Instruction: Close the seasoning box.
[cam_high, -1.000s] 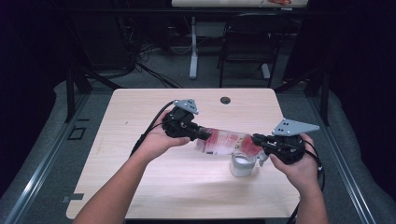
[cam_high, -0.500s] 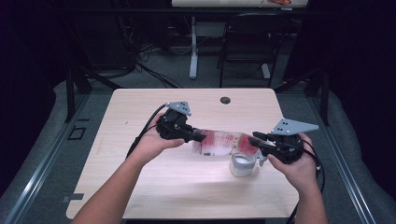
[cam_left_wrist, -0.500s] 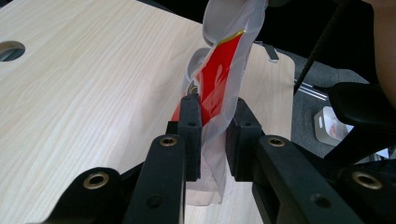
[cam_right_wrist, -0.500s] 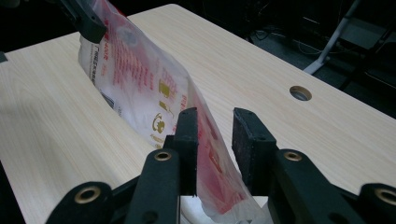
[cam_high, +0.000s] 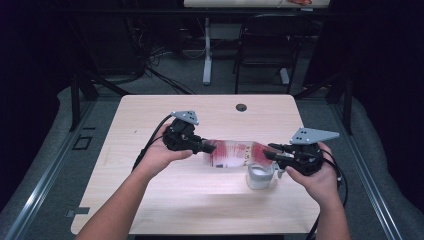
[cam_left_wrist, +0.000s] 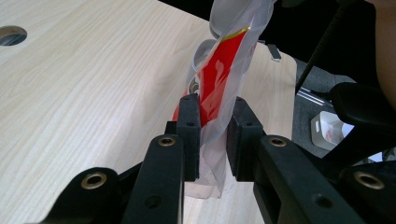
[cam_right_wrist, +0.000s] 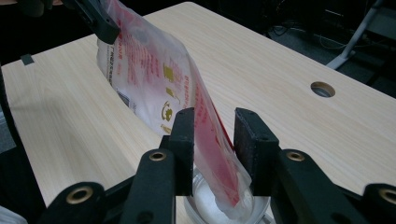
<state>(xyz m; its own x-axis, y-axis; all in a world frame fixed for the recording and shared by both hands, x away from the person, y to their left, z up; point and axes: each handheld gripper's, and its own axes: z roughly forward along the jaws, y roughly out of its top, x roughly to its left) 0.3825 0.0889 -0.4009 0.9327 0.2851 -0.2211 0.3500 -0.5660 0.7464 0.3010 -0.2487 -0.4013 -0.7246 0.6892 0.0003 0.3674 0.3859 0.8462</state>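
So the red-and-clear plastic pouch (cam_high: 234, 154) is strung out above the middle of the wooden table (cam_high: 150, 200), with the left gripper (cam_high: 209, 148) pinching one end and the other end dipping into the small clear cup (cam_high: 260, 176) sitting on the tabletop. The right gripper (cam_high: 272, 154) has just been opening up. In the right gripper view the pouch's lower end (cam_right_wrist: 219, 158) runs between its jaws with a visible gap on one side, so it's not clamping anymore.

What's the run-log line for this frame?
left gripper: shut on bag | right gripper: jaws just opened, bag end between them | bag end in cup
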